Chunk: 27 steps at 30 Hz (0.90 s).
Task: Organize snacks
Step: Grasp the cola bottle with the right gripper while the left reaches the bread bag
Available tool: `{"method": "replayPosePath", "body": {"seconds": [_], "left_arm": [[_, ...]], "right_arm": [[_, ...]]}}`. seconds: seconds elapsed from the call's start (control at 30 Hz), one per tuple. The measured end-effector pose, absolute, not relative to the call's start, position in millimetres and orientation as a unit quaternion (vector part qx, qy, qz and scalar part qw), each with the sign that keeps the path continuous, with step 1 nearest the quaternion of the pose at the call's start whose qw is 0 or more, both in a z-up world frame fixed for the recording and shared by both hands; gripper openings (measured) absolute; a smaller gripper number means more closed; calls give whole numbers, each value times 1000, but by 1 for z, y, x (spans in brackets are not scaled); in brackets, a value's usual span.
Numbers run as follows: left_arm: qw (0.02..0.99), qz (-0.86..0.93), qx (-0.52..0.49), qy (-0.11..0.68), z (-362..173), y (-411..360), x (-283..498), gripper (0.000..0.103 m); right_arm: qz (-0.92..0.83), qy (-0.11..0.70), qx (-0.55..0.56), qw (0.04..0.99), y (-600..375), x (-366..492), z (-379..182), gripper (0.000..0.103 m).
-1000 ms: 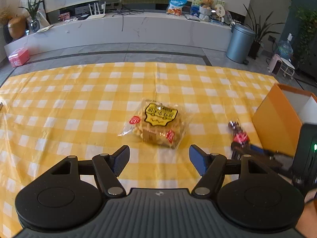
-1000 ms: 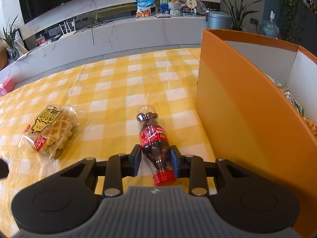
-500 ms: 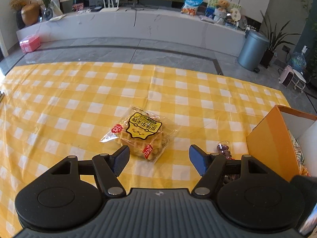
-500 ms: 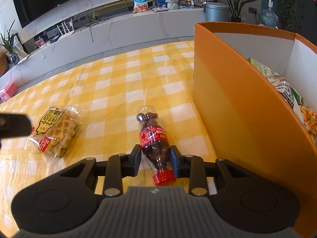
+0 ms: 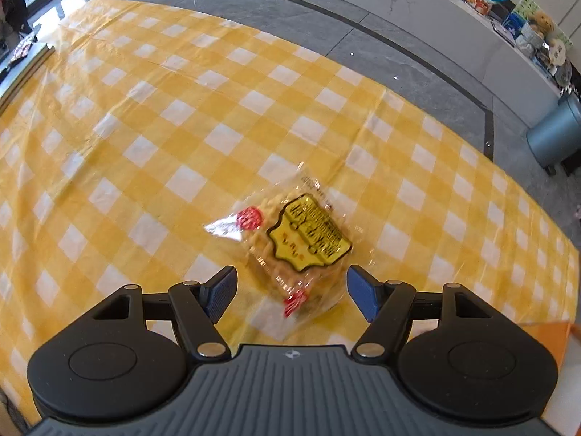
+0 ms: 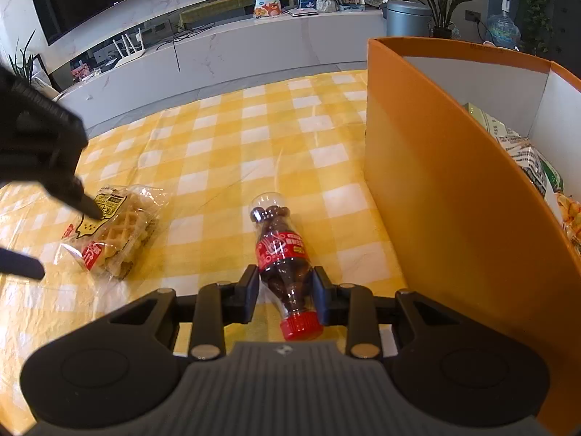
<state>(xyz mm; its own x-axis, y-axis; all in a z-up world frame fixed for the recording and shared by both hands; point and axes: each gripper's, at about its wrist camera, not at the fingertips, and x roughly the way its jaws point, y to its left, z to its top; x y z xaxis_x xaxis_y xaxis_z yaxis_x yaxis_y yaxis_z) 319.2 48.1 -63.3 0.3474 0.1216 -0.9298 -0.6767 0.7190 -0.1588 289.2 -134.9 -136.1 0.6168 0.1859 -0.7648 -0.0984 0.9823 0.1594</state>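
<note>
The left gripper (image 5: pixel 290 292) is hanging over a yellow-and-white checked tablecloth (image 5: pixel 218 138), its ribbed blue pads (image 5: pixel 219 292) spread wide apart and gripping nothing. Just ahead of them, lying flat on the cloth, is a waffle packet (image 5: pixel 290 243): a crinkly clear plastic wrapper around a grid-patterned golden waffle, with a yellow shield-shaped label and small red round marks. The packet's near end is sitting between the two pads without touching either.

The right gripper (image 6: pixel 286 296) is squeezing a small bottle (image 6: pixel 281 250) at its narrow waist, one black pad pressing on each side. The bottle is clear, glossy plastic in a curvy cola shape, filled with dark round sweets, wrapped in a red label and closed with a ridged red cap that is pointing back toward the camera. It is lying on its side on the cloth, its base aimed away.

Just to the right of the bottle is standing an orange box (image 6: pixel 435 189) with smooth, stiff walls and a white inside, holding several printed snack bags (image 6: pixel 526 160). In the right wrist view the left gripper's black fingers are framing the waffle packet (image 6: pixel 116 229), well left of the bottle.
</note>
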Motion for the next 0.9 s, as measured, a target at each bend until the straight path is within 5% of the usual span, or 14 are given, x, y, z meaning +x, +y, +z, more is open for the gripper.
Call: {"method": "replayPosePath", "body": {"seconds": [0.63,0.9], "left_arm": [[698,326,-290,567,-92,68,391,96],[700,311,-220,604,-113,58,404,98]], "right_arm": [[83,431,45,898,-133,289,-137,30],[82,428,34,899,-130,288,-137,30]]}}
